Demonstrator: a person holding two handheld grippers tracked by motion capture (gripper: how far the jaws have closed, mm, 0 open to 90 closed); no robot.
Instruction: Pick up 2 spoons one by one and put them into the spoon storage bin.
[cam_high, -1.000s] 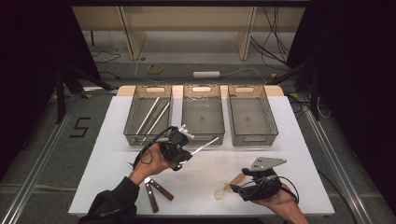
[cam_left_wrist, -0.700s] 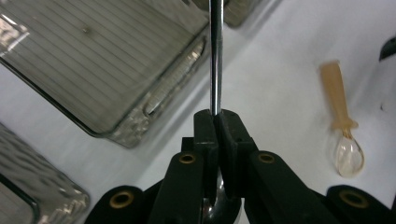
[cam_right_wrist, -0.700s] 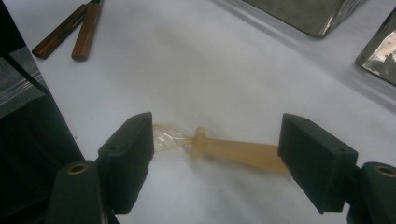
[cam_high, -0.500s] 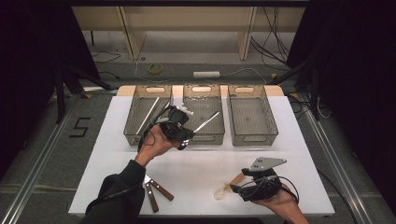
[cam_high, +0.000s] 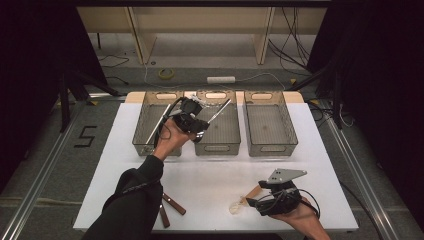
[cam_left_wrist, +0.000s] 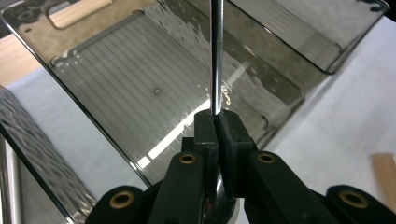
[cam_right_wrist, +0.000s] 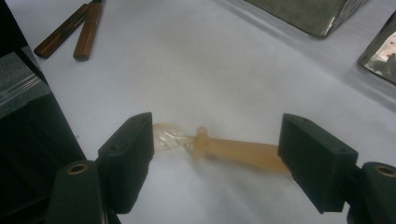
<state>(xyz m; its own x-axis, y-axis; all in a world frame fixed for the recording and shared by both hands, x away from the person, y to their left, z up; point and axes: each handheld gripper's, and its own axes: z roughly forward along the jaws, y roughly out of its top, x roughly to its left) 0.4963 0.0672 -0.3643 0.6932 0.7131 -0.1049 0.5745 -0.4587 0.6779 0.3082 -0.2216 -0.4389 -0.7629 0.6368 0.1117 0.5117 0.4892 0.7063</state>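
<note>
My left gripper (cam_high: 201, 125) is shut on a slim, shiny metal utensil (cam_high: 220, 110), and it hangs over the near left part of the middle smoked-plastic tray (cam_high: 218, 146). In the left gripper view the utensil's handle (cam_left_wrist: 216, 56) rises straight out of the closed jaws of the left gripper (cam_left_wrist: 217, 115), above the bare floor of the middle tray (cam_left_wrist: 140, 79). My right gripper (cam_high: 253, 202) rests low at the front right of the table. Its jaws stand wide open on either side of a translucent plastic utensil with a tan handle (cam_right_wrist: 229, 150), and they do not touch it.
Three trays stand in a row at the back. The left tray (cam_high: 150, 145) holds long metal utensils, and the right tray (cam_high: 268, 147) has a bare floor. Two brown-handled knives (cam_high: 170, 207) lie by the front edge, near the left sleeve.
My left gripper has carried the metal utensil away from the person and upward, from in front of the trays to above the middle tray. The right gripper has stayed put.
</note>
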